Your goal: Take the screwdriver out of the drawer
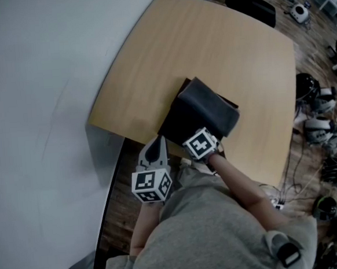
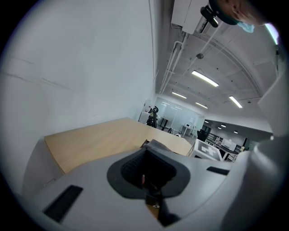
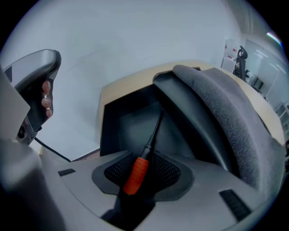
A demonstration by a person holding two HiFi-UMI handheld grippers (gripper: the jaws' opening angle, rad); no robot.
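Right claw gapes wide astride the screwdriver, pads clear of its orange handle. The tool lies in the drawer, shaft running toward the grey flap. Risks: off-centre closing could roll the round handle away; lifting may snag the shaft under that flap.

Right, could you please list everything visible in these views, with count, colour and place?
table: one, light wood, beside the white wall
drawer box: one, black with grey top, on the table's near edge
drawer: one, black, open
screwdriver: one, orange handle, black shaft, in the drawer
chair: one, black, beyond the table's far end
gear: several pieces, black and white, on the floor right of the table
left gripper: grey, jaws apart, nothing clearly between them
right gripper: grey, jaws open around the screwdriver's handle
person: grey top, bottom of head view
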